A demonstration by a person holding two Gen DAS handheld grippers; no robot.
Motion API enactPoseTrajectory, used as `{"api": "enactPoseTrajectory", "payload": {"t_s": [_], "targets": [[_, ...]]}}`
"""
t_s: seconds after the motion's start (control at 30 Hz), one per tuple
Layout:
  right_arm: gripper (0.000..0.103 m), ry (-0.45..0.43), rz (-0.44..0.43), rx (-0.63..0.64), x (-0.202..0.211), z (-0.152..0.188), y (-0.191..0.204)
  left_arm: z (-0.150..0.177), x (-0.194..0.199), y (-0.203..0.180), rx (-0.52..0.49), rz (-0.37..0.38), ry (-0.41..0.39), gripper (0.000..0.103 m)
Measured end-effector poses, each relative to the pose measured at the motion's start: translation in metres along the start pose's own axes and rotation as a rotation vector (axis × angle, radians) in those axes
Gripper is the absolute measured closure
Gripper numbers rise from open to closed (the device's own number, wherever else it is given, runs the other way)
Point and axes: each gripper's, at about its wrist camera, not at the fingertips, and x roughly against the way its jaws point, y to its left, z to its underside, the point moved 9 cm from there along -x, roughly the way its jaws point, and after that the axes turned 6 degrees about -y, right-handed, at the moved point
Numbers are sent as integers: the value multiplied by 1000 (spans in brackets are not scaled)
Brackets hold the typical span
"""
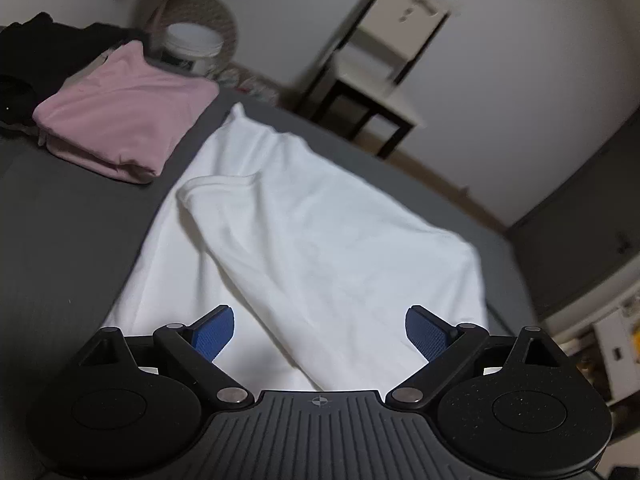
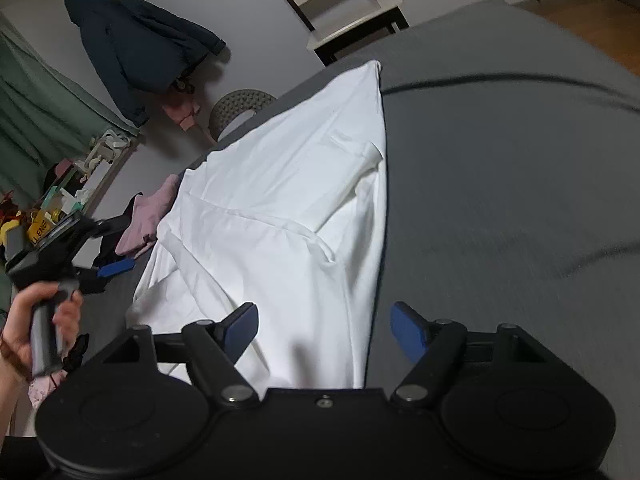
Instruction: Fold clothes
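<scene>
Two grippers hover over a bed [image 2: 500,168] covered in a grey sheet, and a white shirt [image 1: 304,232] lies spread across it, partly folded, with one side turned over onto the middle. A sleeve edge shows near its far corner in the right wrist view.

Beside the shirt, toward the far edge of the bed, sits a folded pink garment [image 1: 124,120], and behind it a heap of black clothes [image 1: 44,52]. Past the bed's edge stands a woven basket [image 1: 200,20] with a white tub [image 1: 194,46] in front of it. A small table with dark legs [image 1: 372,96] stands against the pale wall, with a light panel leaning on it. A dark jacket [image 2: 132,48] hangs on that wall, next to a green curtain [image 2: 36,108], and a cluttered shelf [image 2: 76,184] of small items sits below.

Nothing lies between either gripper and the shirt.

The left gripper [image 1: 319,334] points over the near end of the shirt, its blue-padded fingers [image 1: 214,334] spread wide with only cloth showing between them, not gripped. In the right wrist view a hand [image 2: 40,320] grasps its grey handle off the shirt's left side. The right gripper [image 2: 324,330] hangs above the shirt's near right edge, fingers likewise spread apart and empty, one over white cloth and one over the grey sheet.
</scene>
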Motion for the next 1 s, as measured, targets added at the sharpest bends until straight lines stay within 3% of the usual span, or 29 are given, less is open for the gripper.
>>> {"api": "enactPoseTrajectory", "payload": {"t_s": [0.03,0.07,0.1,0.17,0.27,0.3,0.4,0.47,0.57,0.73,0.8,1.0], "targets": [[30,2,-5,-6,0,0,-1,0,-11,0,-30,-52,16,16],[30,3,-9,-12,0,0,-2,1,-20,3,-31,-85,36,26],[30,5,-14,-18,0,0,-3,4,-27,6,-17,-104,57,38],[30,8,-28,-28,-1,0,-4,6,-36,12,18,-136,63,48],[31,3,-141,-7,2,0,12,9,-44,19,62,-155,50,64],[34,1,-178,0,3,0,17,10,-46,21,73,-154,43,71],[48,20,-289,39,3,5,36,10,-48,25,94,-149,17,80],[51,65,-245,143,-9,16,47,10,-50,26,79,-145,19,86],[66,109,-181,275,-21,30,56,7,-51,26,47,-131,21,100],[72,122,-137,462,-24,43,73,3,-53,25,-15,-100,30,101],[92,142,-155,519,-23,50,80,1,-53,26,-49,-116,26,102],[98,240,-228,646,-18,75,96,-5,-47,27,-178,-154,11,101]]}}
